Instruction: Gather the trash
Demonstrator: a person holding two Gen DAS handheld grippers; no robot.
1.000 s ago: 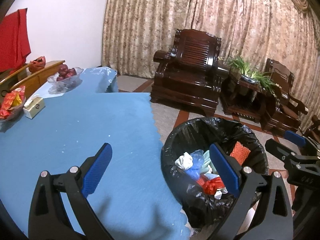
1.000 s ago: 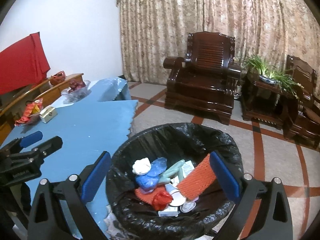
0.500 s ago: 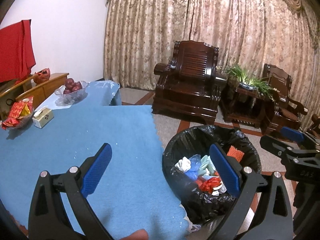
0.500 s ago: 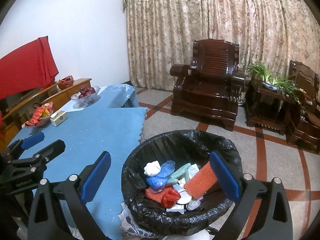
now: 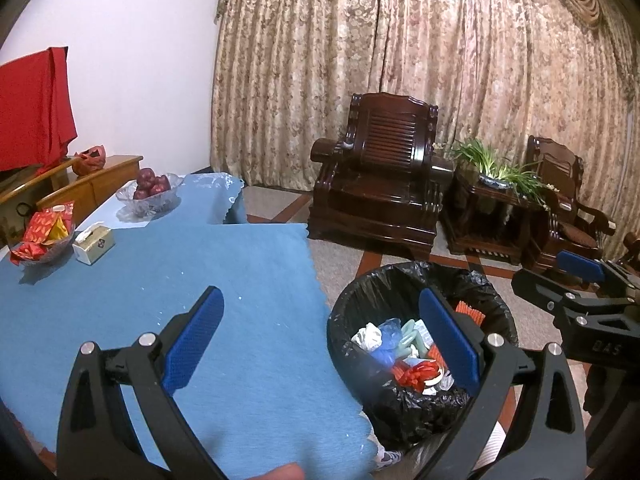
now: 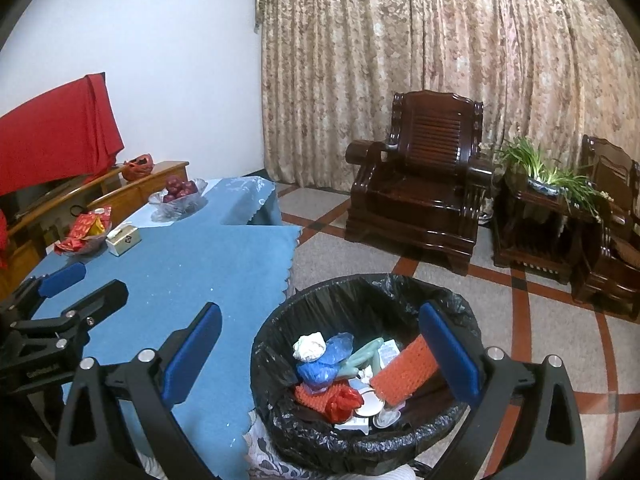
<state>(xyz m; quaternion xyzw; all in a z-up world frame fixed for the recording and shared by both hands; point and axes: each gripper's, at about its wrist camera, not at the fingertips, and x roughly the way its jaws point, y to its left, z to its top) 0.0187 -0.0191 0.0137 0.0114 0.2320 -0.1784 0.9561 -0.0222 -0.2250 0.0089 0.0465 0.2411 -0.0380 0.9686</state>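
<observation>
A bin lined with a black bag (image 5: 492,304) (image 6: 360,292) stands on the floor beside the blue-clothed table (image 5: 140,288) (image 6: 192,264). It holds trash: a white paper wad (image 6: 309,346), blue plastic (image 6: 328,360), an orange mesh piece (image 6: 404,368), red wrappers (image 6: 340,398). My left gripper (image 5: 320,332) is open and empty, held above the table's edge and the bin. My right gripper (image 6: 320,352) is open and empty above the bin. Each gripper shows in the other's view, the right (image 5: 576,280) and the left (image 6: 76,288).
On the table's far end are a glass bowl of red fruit (image 5: 150,194), a small tissue box (image 5: 94,244) and a dish of red snack packets (image 5: 44,236). Dark wooden armchairs (image 5: 380,192), a side table with a plant (image 5: 492,176) and curtains stand behind.
Both grippers have risen and pulled back, so the bin and table look smaller and lower. Both stay open and empty.
</observation>
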